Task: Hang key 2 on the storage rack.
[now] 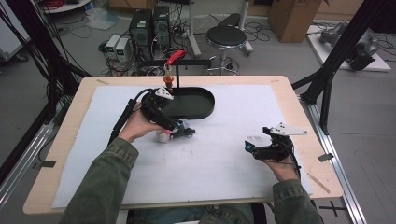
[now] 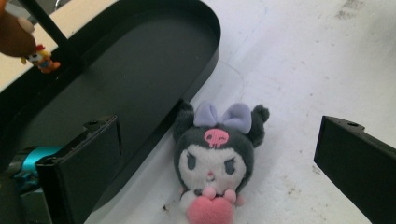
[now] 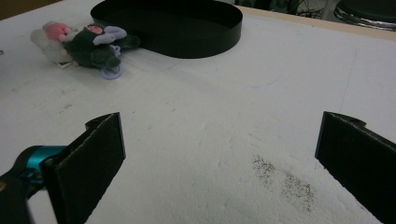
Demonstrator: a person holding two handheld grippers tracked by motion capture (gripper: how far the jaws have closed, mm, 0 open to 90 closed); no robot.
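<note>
Plush toy [image 2: 214,161] (lying flat) between left gripper [image 2: 217,163] jaws

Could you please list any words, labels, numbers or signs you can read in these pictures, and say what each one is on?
No words or numbers can be read in any view.
The one sign: a pink skull emblem on the forehead of the plush toy, under its purple bow.
A white label beside the right tool: too small and blurred to read.
The computer towers on the floor behind the table: any markings are too small to tell.
</note>
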